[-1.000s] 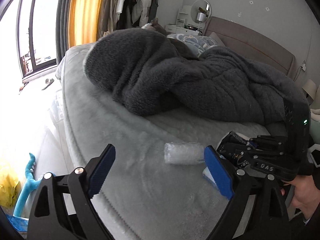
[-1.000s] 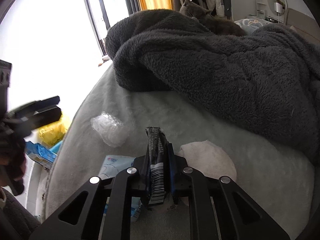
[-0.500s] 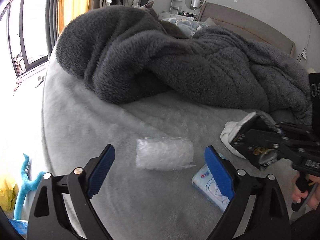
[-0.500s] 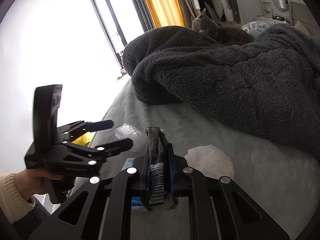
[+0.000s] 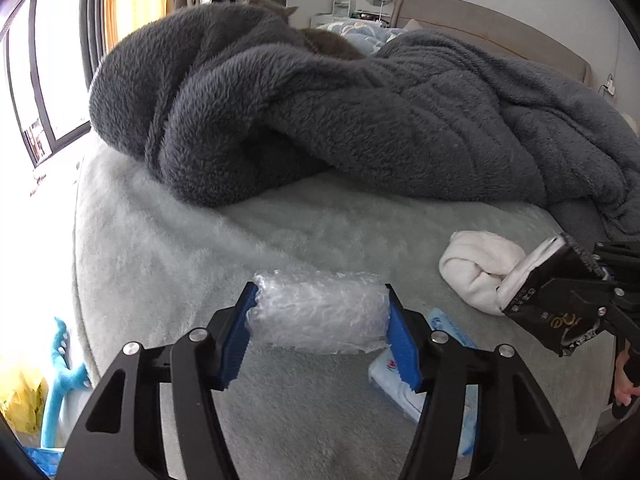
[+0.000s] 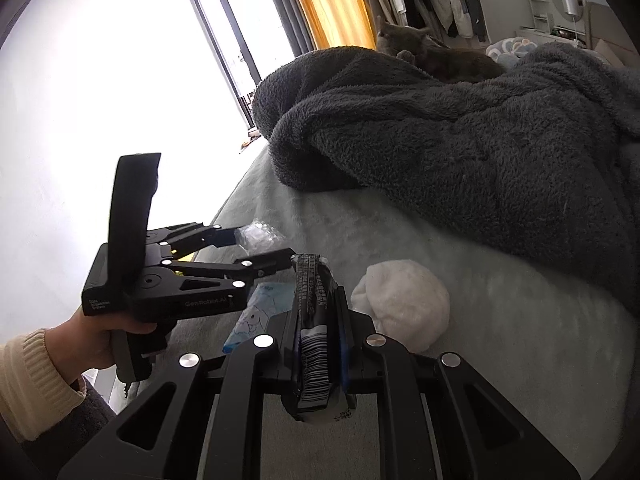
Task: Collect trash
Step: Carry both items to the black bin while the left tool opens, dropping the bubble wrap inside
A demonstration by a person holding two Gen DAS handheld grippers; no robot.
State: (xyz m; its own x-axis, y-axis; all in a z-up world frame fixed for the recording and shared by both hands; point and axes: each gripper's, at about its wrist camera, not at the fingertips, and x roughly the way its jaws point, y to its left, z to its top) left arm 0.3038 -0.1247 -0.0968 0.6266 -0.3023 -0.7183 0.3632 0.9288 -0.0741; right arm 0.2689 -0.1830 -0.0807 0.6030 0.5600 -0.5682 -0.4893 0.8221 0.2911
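Note:
A roll of clear bubble wrap lies on the pale grey bed. My left gripper straddles it; its jaws are closing and the blue pads touch both ends of the roll. From the right wrist view the left gripper reaches in from the left, with the bubble wrap at its tips. My right gripper is shut on a black wrapper with a barcode, held above the bed. In the left wrist view that black wrapper hangs at the right edge.
A balled white cloth and a flat blue-and-white tissue pack lie on the bed near the grippers. A heaped dark grey fleece blanket covers the far side, with a grey cat on it. A yellow bag sits below the bed's left edge.
The left gripper moved forward and down over the bubble wrap, and its jaws narrowed from wide apart onto the roll's ends. The right gripper drifted sideways, still holding the black wrapper.

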